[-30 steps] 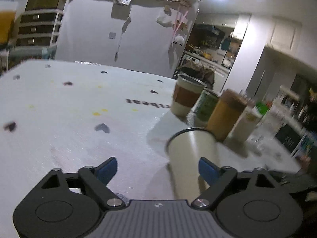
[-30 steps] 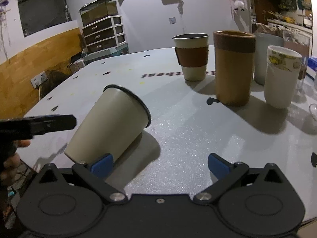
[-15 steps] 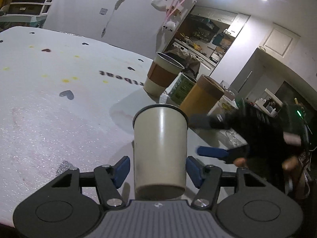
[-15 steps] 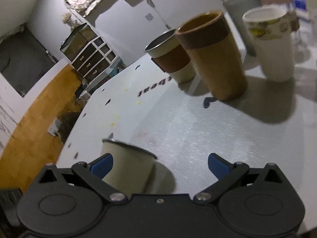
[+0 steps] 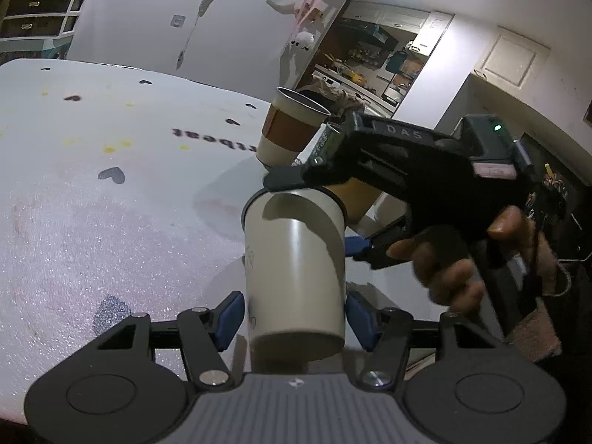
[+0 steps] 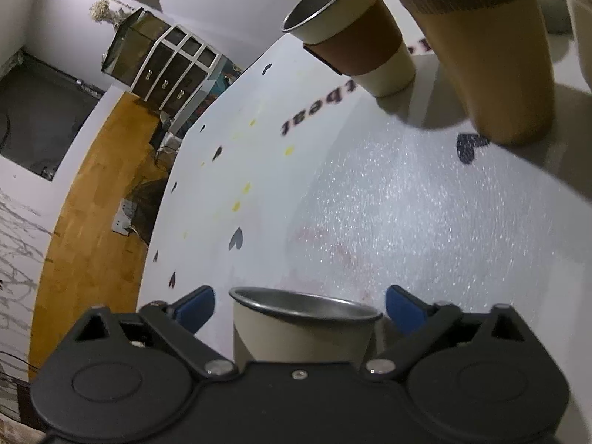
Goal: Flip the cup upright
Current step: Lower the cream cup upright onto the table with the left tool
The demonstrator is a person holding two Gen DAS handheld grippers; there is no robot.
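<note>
The cream cup with a dark rim (image 5: 296,262) lies on its side on the white table (image 5: 111,229), base toward my left gripper (image 5: 292,314). The left gripper's blue pads (image 5: 229,314) sit on either side of the cup's base, close to it; contact is not clear. My right gripper (image 5: 314,214) reaches in from the right at the cup's rim. In the right wrist view the rim and metal inside of the cup (image 6: 303,314) sit between the open right gripper's (image 6: 299,307) blue pads (image 6: 196,303), with gaps on both sides.
A cream cup with a brown sleeve (image 5: 288,129) (image 6: 355,40), a tall tan cup (image 6: 481,51) and a green can (image 5: 327,140) stand at the far side of the table. A drawer unit (image 6: 174,70) stands past the table edge.
The right gripper has swung in over the cup's rim, so the cup now sits between its fingers. The left gripper has moved closer around the cup's base.
</note>
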